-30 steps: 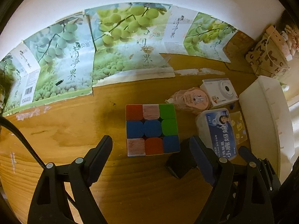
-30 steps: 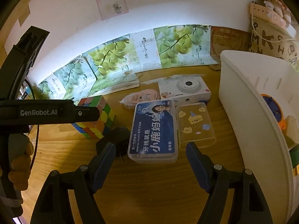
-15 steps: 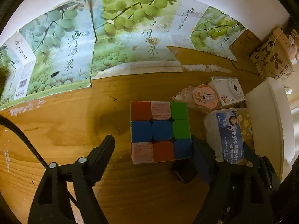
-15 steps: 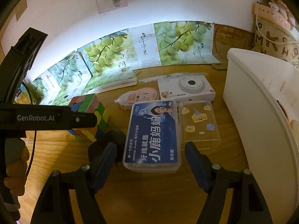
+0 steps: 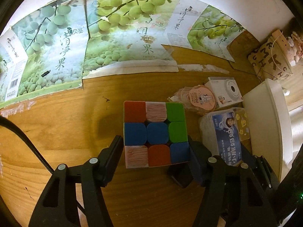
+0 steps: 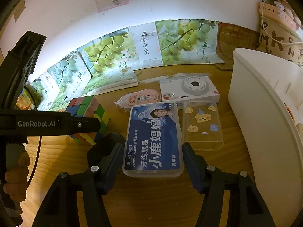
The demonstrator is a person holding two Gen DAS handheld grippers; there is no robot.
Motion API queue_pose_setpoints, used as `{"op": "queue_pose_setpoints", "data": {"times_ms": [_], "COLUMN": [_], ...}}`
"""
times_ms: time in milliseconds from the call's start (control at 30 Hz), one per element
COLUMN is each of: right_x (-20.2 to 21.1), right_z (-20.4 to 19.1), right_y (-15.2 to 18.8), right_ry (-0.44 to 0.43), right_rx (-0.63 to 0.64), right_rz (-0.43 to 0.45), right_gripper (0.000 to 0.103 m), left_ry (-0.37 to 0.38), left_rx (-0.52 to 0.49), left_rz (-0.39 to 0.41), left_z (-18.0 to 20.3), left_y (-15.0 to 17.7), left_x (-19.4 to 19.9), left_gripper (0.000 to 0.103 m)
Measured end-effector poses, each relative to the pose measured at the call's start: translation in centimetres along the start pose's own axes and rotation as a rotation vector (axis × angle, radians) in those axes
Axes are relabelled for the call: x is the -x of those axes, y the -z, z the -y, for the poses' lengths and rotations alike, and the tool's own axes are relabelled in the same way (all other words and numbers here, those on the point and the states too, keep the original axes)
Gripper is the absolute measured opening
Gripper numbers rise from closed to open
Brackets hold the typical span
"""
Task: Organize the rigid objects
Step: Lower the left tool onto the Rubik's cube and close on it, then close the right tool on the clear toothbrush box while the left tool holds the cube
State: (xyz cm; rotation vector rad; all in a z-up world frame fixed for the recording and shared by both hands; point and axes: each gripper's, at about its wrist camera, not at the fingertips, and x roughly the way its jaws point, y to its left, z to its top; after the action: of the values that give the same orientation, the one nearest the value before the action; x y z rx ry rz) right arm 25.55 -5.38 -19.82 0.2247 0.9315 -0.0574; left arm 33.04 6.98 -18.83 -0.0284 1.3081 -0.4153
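On the wooden table [image 5: 56, 132], cube [image 5: 155, 134] and floss box [image 6: 154, 141] between closing fingers, contact unclear.

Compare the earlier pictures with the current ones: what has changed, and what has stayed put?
Both sets of jaws have just been closing. The left gripper now brackets the puzzle cube, the right gripper the dental floss box, pads at their sides. Neither looks lifted yet. The camera, phone case, tape dispenser and white bin stayed.
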Motion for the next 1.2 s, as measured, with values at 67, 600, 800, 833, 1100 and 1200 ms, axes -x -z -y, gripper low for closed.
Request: {"op": "queue_pose_setpoints", "data": {"times_ms": [67,600,800,833,1100,1200], "right_x": [0.0,1.9,3.4,3.7,5.7,6.4], "right_z": [0.0,-0.2,-0.5,-0.5,-0.2,-0.2], "right_y": [0.0,1.2,2.3,2.5,3.5,4.1], "right_ry": [-0.001,-0.030,-0.045,-0.047,-0.074,-0.082], "right_rx": [-0.002,-0.015,-0.008,-0.008,0.000,0.006], "right_rz": [-0.004,-0.050,-0.063,-0.064,-0.077,-0.086], "right_gripper": [0.063,0.063,0.063,0.063,0.062,0.062], "left_ry": [0.004,0.021,0.024,0.026,0.025,0.025], "left_rx": [0.003,0.069,0.109,0.117,0.140,0.149], "left_rz": [0.002,0.002,-0.001,-0.002,0.007,0.007], "left_z": [0.0,-1.3,-1.9,-2.0,-2.3,-2.3], "left_y": [0.0,2.2,4.0,4.4,8.2,9.6], "left_x": [0.0,1.5,2.5,2.7,4.0,4.5], "left_gripper": [0.067,0.063,0.063,0.063,0.063,0.063]}}
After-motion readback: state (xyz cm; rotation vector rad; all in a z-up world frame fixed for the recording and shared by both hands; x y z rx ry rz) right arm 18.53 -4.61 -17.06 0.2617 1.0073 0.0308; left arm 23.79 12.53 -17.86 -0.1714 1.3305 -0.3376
